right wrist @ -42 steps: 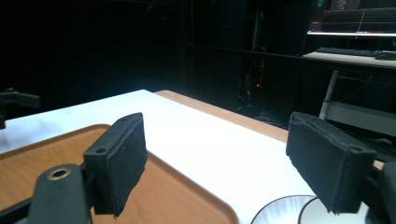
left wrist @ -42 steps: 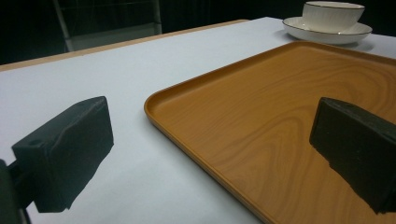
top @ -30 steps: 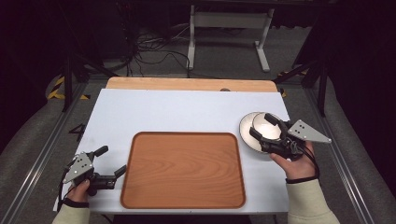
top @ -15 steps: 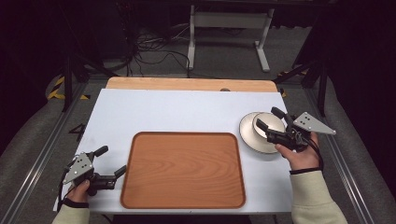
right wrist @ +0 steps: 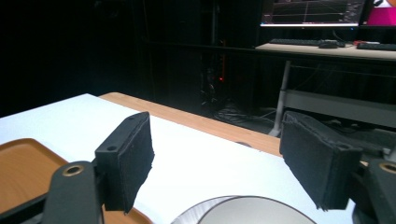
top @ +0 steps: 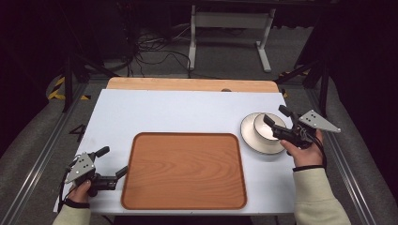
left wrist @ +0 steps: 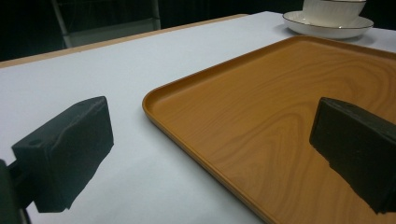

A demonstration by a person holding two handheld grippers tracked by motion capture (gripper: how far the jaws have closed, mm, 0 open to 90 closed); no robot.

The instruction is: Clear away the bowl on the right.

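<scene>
A wooden tray [top: 185,171] lies empty in the middle of the white table. To its right a white cup [top: 263,127] stands on a white saucer [top: 251,140]. My right gripper [top: 275,114] hovers open at the cup's far right side and points left. In the right gripper view its gripper [right wrist: 219,158] holds nothing, and the cup's rim [right wrist: 243,212] shows low between the pads. My left gripper [top: 113,161] rests open at the tray's near left corner. In the left gripper view its gripper [left wrist: 210,121] frames the tray's rim [left wrist: 187,140], with the saucer [left wrist: 331,25] far beyond.
The white table top [top: 187,112] has a bare wooden strip [top: 187,84] along its far edge. Beyond it are a dark floor with cables and a metal stand [top: 230,28]. A desk with a monitor [right wrist: 313,11] stands in the background.
My right hand and gripper have moved away from the person, from the saucer's near right side to the cup's far right. The left gripper, cup and tray have kept still.
</scene>
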